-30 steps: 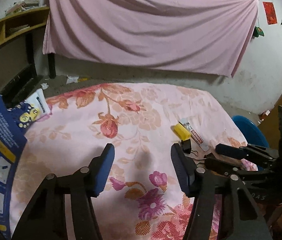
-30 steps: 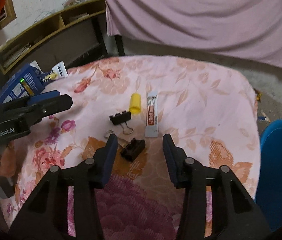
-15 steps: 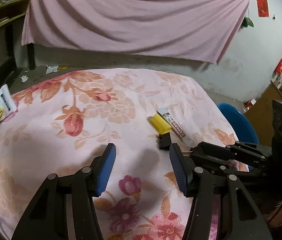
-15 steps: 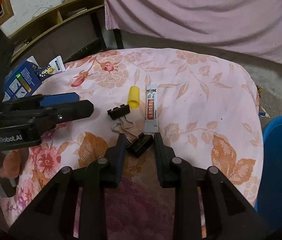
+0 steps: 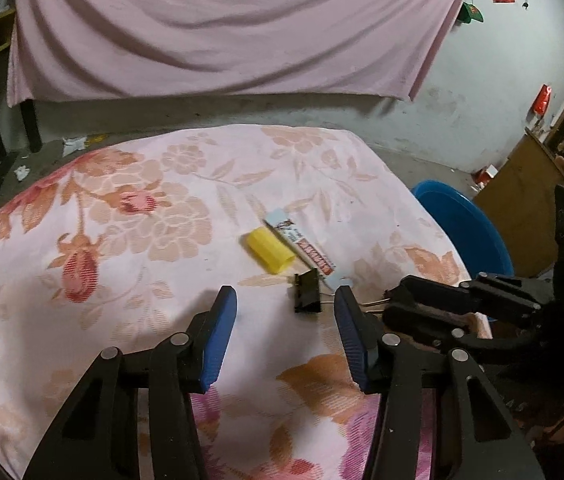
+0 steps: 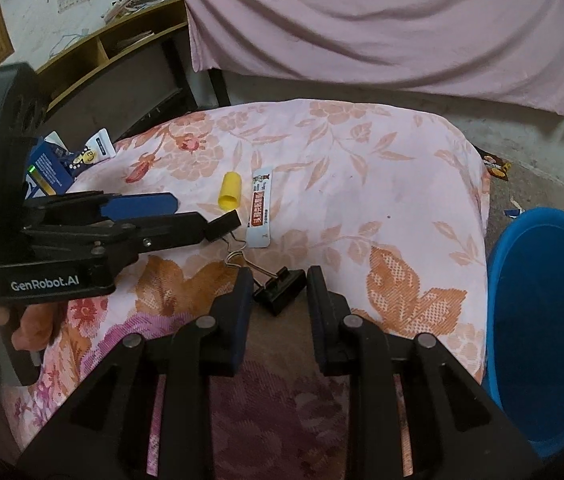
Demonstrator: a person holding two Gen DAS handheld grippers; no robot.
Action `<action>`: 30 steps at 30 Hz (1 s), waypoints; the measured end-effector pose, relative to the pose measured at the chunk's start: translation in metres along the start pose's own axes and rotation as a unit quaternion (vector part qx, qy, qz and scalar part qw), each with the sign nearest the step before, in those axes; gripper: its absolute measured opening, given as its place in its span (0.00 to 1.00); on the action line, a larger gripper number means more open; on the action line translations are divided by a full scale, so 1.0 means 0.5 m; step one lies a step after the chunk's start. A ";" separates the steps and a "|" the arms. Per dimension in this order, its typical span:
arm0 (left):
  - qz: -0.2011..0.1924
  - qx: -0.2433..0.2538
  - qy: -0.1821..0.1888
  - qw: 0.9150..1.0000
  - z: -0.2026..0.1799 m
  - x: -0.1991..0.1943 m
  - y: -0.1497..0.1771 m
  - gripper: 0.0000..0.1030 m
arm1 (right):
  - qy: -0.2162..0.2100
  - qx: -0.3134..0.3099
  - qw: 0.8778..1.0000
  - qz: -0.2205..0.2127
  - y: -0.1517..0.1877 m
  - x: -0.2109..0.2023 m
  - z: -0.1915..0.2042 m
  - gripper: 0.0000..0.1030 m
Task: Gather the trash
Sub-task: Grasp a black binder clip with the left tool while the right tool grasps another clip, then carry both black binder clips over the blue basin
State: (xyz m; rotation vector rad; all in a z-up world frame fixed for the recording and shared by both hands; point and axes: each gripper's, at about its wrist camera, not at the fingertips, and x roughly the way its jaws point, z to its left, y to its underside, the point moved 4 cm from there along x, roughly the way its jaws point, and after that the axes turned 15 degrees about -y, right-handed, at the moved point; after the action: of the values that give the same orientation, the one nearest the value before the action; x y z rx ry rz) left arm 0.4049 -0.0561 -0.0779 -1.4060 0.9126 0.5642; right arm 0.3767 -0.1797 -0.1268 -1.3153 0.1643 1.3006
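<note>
On the floral tablecloth (image 6: 362,168) lie a yellow cap (image 6: 229,190), a flat printed sachet (image 6: 259,210) and two black binder clips. My right gripper (image 6: 279,276) is shut on the nearer clip (image 6: 282,290), with a pad against each side. The left gripper (image 5: 285,294) points down at the other clip (image 5: 308,291), which lies just ahead of its blue pads (image 5: 217,340), nearer the right one. Its jaws are closing without touching the clip. In the right wrist view the left gripper (image 6: 205,212) reaches in from the left over that clip.
A blue basin (image 6: 542,320) stands off the table's right edge. At the table's far left corner lie a blue box (image 6: 47,172) and a white tube (image 6: 99,146). Beyond the table a pink sheet (image 5: 221,32) hangs, and a wooden shelf (image 6: 121,48) stands left.
My left gripper has swung right, up to the clip below the yellow cap, with its jaws a little narrower. The right gripper's jaws have closed onto the nearer clip.
</note>
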 end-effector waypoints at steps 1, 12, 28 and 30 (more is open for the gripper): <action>0.002 0.002 0.000 1.000 -0.001 0.002 -0.001 0.43 | 0.002 -0.002 1.000 0.002 0.001 0.000 0.000 0.52; 0.019 0.045 -0.032 0.998 -0.046 0.037 -0.012 0.19 | 0.005 -0.007 1.000 0.008 0.008 -0.007 -0.005 0.52; -0.012 0.032 -0.017 0.999 -0.048 0.003 0.004 0.12 | -0.005 0.004 0.999 -0.054 0.020 -0.078 -0.020 0.52; -0.038 0.023 -0.016 0.999 -0.050 -0.021 0.003 0.12 | 0.003 0.003 0.997 -0.079 0.022 -0.100 -0.021 0.52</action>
State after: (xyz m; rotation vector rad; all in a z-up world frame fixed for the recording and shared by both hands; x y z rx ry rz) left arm 0.3928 -0.0783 -0.0685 -1.3810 0.8375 0.5045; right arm 0.3563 -0.2204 -0.1009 -1.3006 0.0672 1.1619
